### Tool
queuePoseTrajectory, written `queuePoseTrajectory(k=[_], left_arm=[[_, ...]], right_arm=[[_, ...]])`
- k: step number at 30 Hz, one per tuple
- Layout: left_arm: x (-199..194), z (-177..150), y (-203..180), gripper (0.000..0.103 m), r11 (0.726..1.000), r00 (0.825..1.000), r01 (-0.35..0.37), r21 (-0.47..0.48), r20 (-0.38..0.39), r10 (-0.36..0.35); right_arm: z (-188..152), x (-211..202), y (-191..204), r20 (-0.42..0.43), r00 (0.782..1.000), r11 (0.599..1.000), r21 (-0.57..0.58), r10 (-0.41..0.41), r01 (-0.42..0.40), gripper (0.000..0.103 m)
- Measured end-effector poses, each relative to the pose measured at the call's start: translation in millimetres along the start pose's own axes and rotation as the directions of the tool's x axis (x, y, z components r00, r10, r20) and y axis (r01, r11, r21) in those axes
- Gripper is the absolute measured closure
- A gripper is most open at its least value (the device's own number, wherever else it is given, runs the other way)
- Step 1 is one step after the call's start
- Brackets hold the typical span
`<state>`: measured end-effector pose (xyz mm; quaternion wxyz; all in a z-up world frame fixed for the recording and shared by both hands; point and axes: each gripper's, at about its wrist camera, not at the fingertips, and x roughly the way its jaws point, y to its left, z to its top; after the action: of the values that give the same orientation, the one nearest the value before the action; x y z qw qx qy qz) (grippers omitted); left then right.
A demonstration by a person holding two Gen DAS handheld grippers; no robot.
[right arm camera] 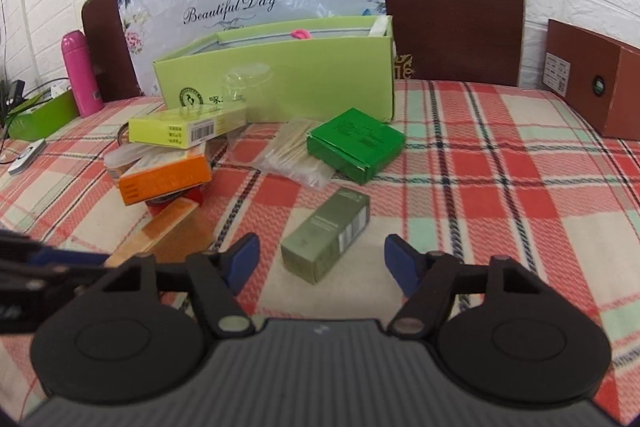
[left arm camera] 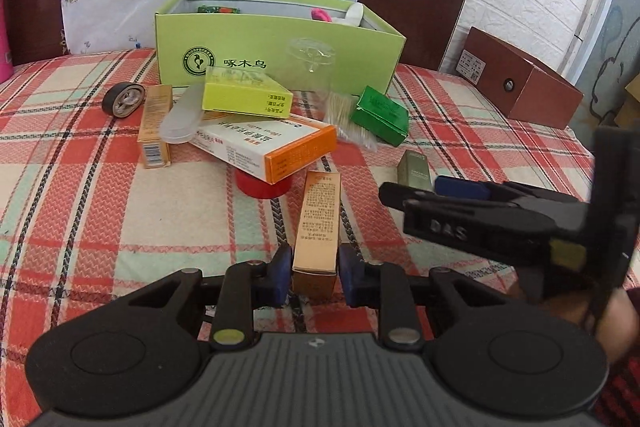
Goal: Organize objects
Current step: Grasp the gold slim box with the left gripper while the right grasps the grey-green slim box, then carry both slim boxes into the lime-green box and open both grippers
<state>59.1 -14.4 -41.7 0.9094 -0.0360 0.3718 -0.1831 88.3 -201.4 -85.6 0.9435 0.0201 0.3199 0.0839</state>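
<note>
Covering the bed, plaid cloth

Bright, even light (fisheye-bent, dark corners).

I am working over a plaid cloth; a light green box, a dark green box and a brown box are lying on it.

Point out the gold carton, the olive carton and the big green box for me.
gold carton (left arm camera: 320, 227), left wrist view, printed top face.
olive carton (right arm camera: 326, 235), right wrist view, top face.
big green box (left arm camera: 280, 51), left wrist view, front wall.
</note>
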Motion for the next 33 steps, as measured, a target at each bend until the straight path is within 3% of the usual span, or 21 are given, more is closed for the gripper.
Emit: queuePoseTrajectory(k=[5,6,8,13,20,33], left_arm=[[2,-1,-1,0.077,1.0,1.0,0.011,0.0,-0.002,-0.011],[2,-1,-2,0.077,1.0,1.0,0.019,0.002,-0.004,-0.019],[3,-2,-4,0.077,0.999,0.999,0.033,0.012,-0.008,-0.033],[2,-3,-8,0.077,0.998,0.998,0.056,0.026,-0.014,-0.056],[16,6,-11,0.072,1.0,1.0,0.012,0.008,0.005,-0.012],[32,5,-10,0.071,1.0,0.999,0.028,0.009,-0.029,-0.028]], right_arm=[[3,10,-1,-0.003,1.0,1.0,0.001,-0.018,0.018,0.064],[3,9,-3,-0.001,1.0,1.0,0.006,-0.005,0.005,0.073],[0,4,-7,0.0,0.999,0.999,0.002,0.033,-0.033,0.08],[-15,-18,-11,-0.017,0.996,0.994,-0.066,0.09,-0.091,0.08],[-35,-52,-20,-0.042,0.994,0.992,-0.07,0.103,-0.105,0.08],[-30,-41,-11,-0.044,0.995,0.993,-0.081,0.084,-0.088,0.073]])
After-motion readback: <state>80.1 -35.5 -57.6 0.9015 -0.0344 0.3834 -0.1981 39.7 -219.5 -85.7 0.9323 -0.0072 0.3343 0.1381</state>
